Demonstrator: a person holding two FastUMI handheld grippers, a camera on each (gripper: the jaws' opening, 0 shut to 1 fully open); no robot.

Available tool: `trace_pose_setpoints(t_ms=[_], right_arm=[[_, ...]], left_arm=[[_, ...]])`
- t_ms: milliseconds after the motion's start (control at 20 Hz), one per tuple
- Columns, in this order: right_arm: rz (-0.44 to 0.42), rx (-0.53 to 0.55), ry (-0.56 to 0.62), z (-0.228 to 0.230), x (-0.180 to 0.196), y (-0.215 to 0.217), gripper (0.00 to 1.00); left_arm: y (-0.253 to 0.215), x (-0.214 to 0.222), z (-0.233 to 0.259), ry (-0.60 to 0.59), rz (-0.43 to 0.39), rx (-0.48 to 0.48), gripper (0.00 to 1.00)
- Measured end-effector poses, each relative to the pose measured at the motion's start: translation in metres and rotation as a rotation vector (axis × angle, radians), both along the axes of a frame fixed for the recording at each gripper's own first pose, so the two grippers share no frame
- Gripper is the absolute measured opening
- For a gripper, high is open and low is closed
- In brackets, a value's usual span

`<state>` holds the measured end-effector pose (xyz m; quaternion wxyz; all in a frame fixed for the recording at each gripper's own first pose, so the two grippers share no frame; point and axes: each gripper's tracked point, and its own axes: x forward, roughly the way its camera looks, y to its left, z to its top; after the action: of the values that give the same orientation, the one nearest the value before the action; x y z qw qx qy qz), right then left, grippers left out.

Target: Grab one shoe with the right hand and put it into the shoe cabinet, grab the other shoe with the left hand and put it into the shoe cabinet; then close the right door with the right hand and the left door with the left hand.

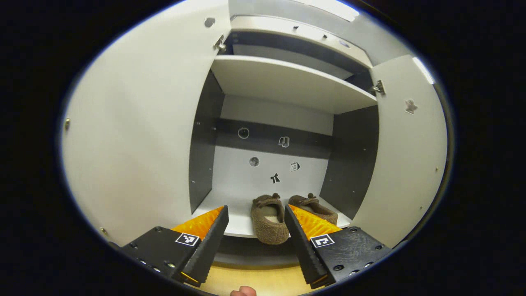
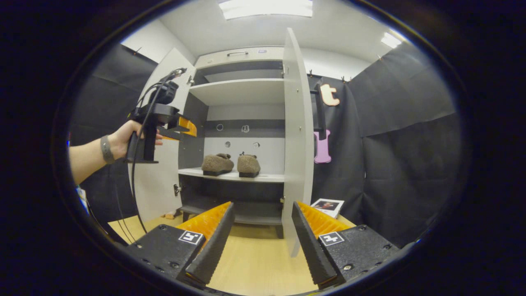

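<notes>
1. A booth hung with black cloth [image 2: 394, 135] and floored in pale wood [image 2: 254, 263] frames the white shoe cabinet [image 2: 242, 53], both of its doors standing open.
2. Two brown fuzzy shoes sit side by side on the cabinet's middle shelf [image 2: 263, 177]: in the right gripper view, one shoe [image 2: 217, 164] to the left and the other shoe [image 2: 248, 165] just beside it.
3. Your left claw [image 1: 255, 216] hangs in front of that shelf, its fingers spread apart and holding nothing, the shoes just beyond its tips.
4. The left door [image 1: 135, 135] swings wide beside it; the right door [image 1: 407, 152] stands open opposite.
5. Your right claw [image 2: 263, 209] waits well back from the cabinet above the floor, fingers parted and empty, the right door's edge ahead of it.
6. From there your hand [image 2: 123, 142], a band on its wrist, shows gripping the left claw's handle near the left door.
7. A small booklet [image 2: 327, 205] lies on the floor by the cloth.
</notes>
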<state>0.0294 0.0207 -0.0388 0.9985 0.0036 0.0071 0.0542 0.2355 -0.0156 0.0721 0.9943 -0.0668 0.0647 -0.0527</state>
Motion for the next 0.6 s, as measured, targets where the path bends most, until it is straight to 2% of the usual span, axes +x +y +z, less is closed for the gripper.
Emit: trace_pose_setpoints(t_ms=[100, 150, 300, 500, 600], right_arm=[[0.009, 0.003, 0.001, 0.001, 0.0, 0.002, 0.88], [0.012, 0.004, 0.002, 0.002, -0.001, 0.003, 0.88], [0.027, -0.002, 0.011, -0.001, 0.0, 0.006, 0.88], [0.037, 0.0, 0.017, -0.003, 0.001, 0.013, 0.88], [0.048, 0.013, 0.028, -0.008, -0.001, 0.019, 0.88]], left_arm=[[-0.003, -0.03, -0.01, -0.042, 0.003, 0.002, 0.86], [-0.004, -0.045, -0.016, -0.062, 0.003, 0.009, 0.93], [0.002, -0.082, -0.042, -0.097, 0.033, 0.062, 0.93], [0.006, -0.128, -0.071, -0.106, 0.063, 0.056, 0.93], [0.009, -0.148, -0.084, -0.114, 0.077, 0.082, 0.93]])
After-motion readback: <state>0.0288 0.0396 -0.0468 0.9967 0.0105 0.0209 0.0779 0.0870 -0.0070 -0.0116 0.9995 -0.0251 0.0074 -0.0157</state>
